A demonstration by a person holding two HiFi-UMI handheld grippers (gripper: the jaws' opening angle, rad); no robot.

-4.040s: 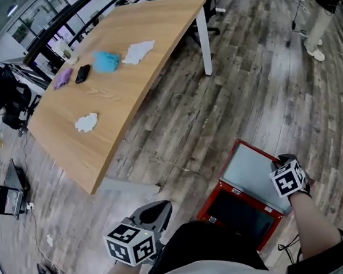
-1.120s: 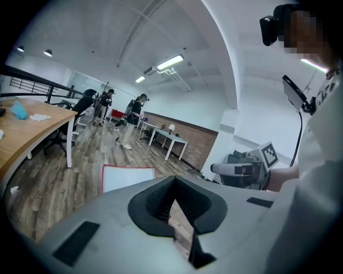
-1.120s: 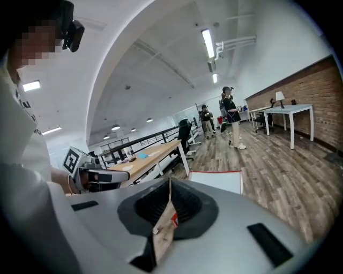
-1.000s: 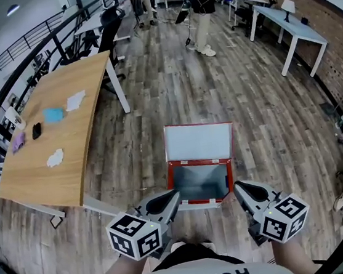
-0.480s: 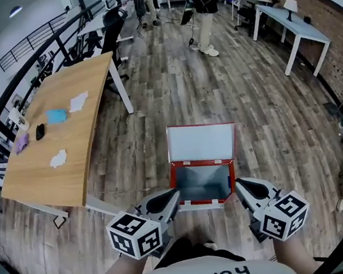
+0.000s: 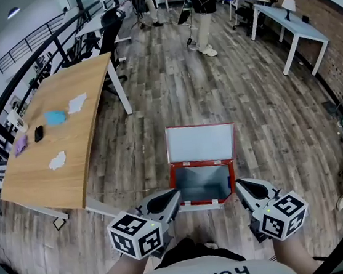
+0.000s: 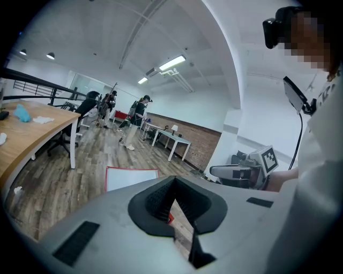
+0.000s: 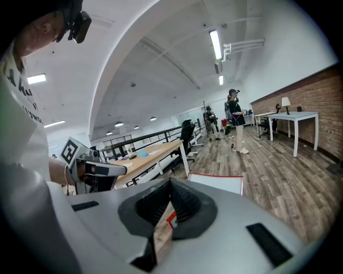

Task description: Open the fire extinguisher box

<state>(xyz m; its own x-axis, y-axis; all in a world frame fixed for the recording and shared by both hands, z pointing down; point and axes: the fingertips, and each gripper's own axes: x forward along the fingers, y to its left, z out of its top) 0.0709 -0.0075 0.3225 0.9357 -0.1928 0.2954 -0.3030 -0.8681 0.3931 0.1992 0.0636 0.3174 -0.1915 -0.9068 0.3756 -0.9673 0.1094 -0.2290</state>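
Note:
The red fire extinguisher box (image 6: 205,202) lies on the wooden floor with its lid (image 6: 200,142) swung fully back, pale inside face up. Its grey interior (image 6: 201,183) shows nothing inside. My left gripper (image 6: 169,197) hovers at the box's near left corner, jaws shut and empty. My right gripper (image 6: 244,186) hovers at the near right corner, also shut and empty. In the left gripper view the left gripper (image 7: 172,182) points toward the lid (image 7: 131,176). The right gripper view shows the right gripper (image 8: 170,184) closed in front of the lid (image 8: 217,182).
A long wooden table (image 6: 59,128) with cloths and a phone stands to the left, a black railing behind it. White desks (image 6: 289,32) line the brick wall at right. People (image 6: 202,5) stand at the far end of the room.
Four seconds ago my right gripper was at the open lid, seen from the side. Now both grippers hang back at the box's near edge. Almost nothing moved in the last second.

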